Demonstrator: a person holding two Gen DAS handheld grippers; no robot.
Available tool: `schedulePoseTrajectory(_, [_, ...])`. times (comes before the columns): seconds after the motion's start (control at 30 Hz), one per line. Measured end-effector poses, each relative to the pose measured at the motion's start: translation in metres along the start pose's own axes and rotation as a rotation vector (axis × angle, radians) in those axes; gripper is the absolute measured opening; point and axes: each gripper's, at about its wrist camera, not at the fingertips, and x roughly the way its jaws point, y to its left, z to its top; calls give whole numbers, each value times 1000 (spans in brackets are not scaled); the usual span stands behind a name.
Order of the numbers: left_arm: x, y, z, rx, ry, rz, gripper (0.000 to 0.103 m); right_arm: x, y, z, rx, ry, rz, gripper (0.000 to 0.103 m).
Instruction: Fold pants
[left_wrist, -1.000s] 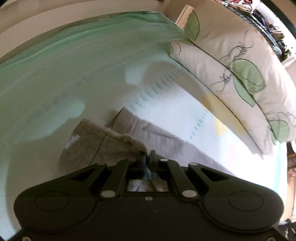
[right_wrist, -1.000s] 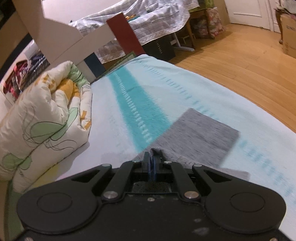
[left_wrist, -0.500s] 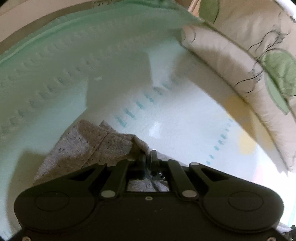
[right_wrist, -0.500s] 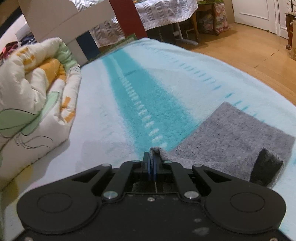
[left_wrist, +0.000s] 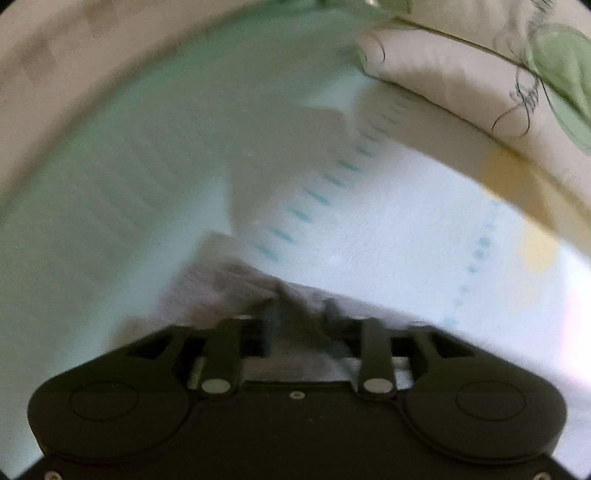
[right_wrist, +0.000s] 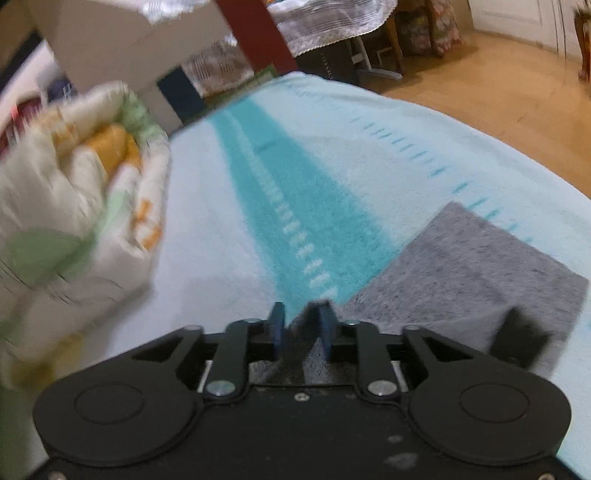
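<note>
Left gripper (left_wrist: 301, 314) sits low over the bed in its own wrist view, its 2 fingers parted with a moderate gap and gray fabric bunched between and under them. Nothing is pinched; the cloth simply lies across the gap, which suggests the fold edge has been laid down and let go. Motion blur softens the fingertips, so exact contact with the cloth is hard to judge. The pants (left_wrist: 236, 284) show only as a rumpled gray corner just ahead of the fingers, resting on the pale striped bedspread (left_wrist: 369, 221). A leaf-printed pillow (left_wrist: 461, 74) lies well apart at the upper right, out of the working area.

Right gripper (right_wrist: 298, 326), seen from its own camera, also has its 2 blue-padded fingers spread a modest way, with a little gray cloth visible below them but not clamped. Beside it to the right, the pants (right_wrist: 465, 273) lie as a flat, squared gray rectangle on the bedspread (right_wrist: 295, 155), next to its teal stripe. That tidy outline reads as a finished fold. A rolled comforter (right_wrist: 74, 192) sits near the left edge. A dark finger-like shape (right_wrist: 517, 343) stands on the gray cloth at right, probably the other gripper.
</note>
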Motion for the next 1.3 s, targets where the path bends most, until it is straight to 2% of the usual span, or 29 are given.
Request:
schedulePoseTrajectory(0.03, [-12,-2,-5,34,-42,44,61,-12,-6,4,13,-13,9,29])
schedulePoseTrajectory(0.1, [-35,-9,-14,106,-126,99,65,-36,-17,10,12,-39,19,33])
schedulePoseTrajectory(0.13, [-40,-12,-15,143,-150,113,65,-45,-23,13,11,-45,22,37])
schedulePoseTrajectory(0.2, [-44,-14,-11,176,-158,160,63,-61,-36,19,17,-46,13,37])
schedulePoseTrajectory(0.23, [-50,-13,-11,161,-178,170,63,-70,-44,22,33,-63,-2,37])
schedulePoseTrajectory(0.3, [-60,-9,-9,123,-198,141,63,-83,-57,25,66,-77,-21,37])
schedulePoseTrajectory(0.47, [-63,12,4,7,-163,142,64,-101,-80,20,78,-53,-51,37])
schedulePoseTrajectory(0.6, [-56,35,14,-59,-176,224,64,-106,-82,10,63,-43,-52,37])
schedulePoseTrajectory(0.73, [-55,50,17,-84,-192,236,60,-109,-75,0,28,-37,-44,37])
schedulePoseTrajectory(0.8, [-65,48,8,-42,-215,197,60,-110,-70,-7,5,-28,-32,37])
schedulePoseTrajectory(0.9, [-80,23,-16,101,-214,150,60,-114,-62,-18,-36,-21,-14,37])
schedulePoseTrajectory(0.97, [-92,5,-39,189,-213,53,60,-115,-57,-24,-65,-23,-10,37])
schedulePoseTrajectory(1.03, [-103,-20,-64,266,-177,-33,60,-116,-55,-27,-80,-31,-20,37])
schedulePoseTrajectory(1.17, [-122,-74,-118,387,-105,-254,60,-115,-63,-25,-58,-25,-55,37])
schedulePoseTrajectory(1.23, [-124,-101,-139,447,-59,-327,60,-113,-65,-22,-74,-19,-81,37])
schedulePoseTrajectory(1.3, [-124,-127,-160,472,-50,-371,60,-114,-67,-20,-81,-8,-75,37])
